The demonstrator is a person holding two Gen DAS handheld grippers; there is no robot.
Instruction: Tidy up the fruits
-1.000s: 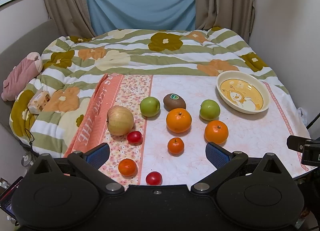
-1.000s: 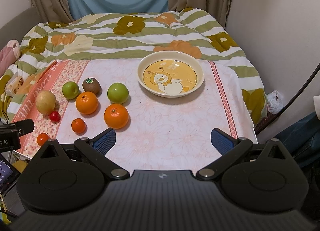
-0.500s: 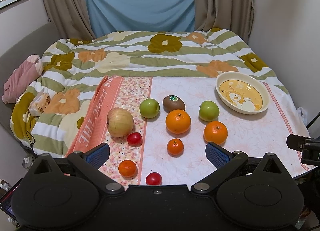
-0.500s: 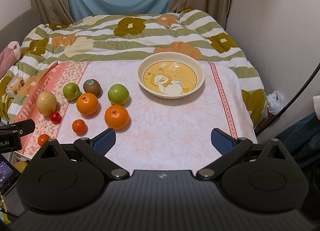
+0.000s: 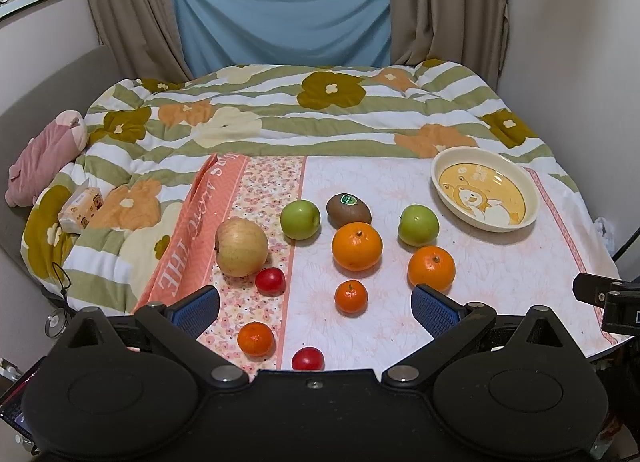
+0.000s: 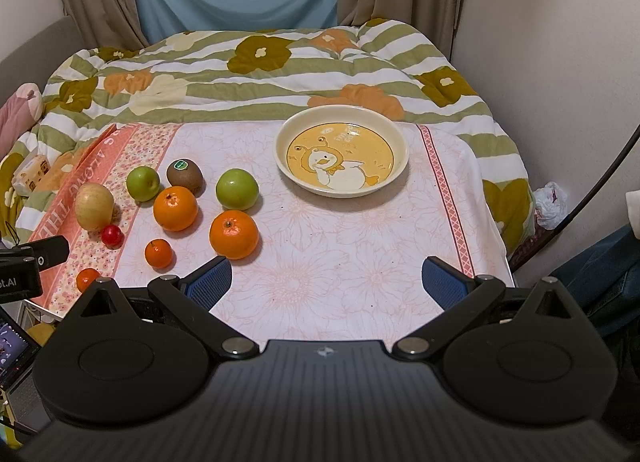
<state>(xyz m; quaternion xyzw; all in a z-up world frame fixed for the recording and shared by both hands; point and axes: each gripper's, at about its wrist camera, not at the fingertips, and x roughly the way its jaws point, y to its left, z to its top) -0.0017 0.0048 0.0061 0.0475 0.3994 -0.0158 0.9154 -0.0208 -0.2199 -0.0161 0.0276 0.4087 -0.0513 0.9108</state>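
Nothing on the cloth has shifted over the last second; both cameras have only drifted slightly, so the bed now sits a little lower in each view. Both grippers hang above the near edge, the left gripper [image 5: 315,308] with its blue pads wide apart and holding nothing, the right gripper [image 6: 327,280] likewise spread and bare.

Fruit lies loose on the pink floral cloth [image 6: 360,254]: a pale yellow apple [image 5: 241,247] on the patterned strip, with a red cherry tomato [image 5: 271,281] just beside it; two green apples [image 5: 300,219] [image 5: 418,224] flank a brown kiwi [image 5: 348,209] bearing a green sticker. Just in front of the kiwi sits a large orange [image 5: 357,246], with a second orange [image 5: 431,267] to its right, a small mandarin [image 5: 351,297] nearer, and another mandarin [image 5: 256,338] and tomato [image 5: 307,359] by the near edge.

A cream dish [image 6: 400,142] with a yellow duck picture stands well apart to the right, nothing in it. Behind lies a striped flowered quilt [image 5: 280,118].
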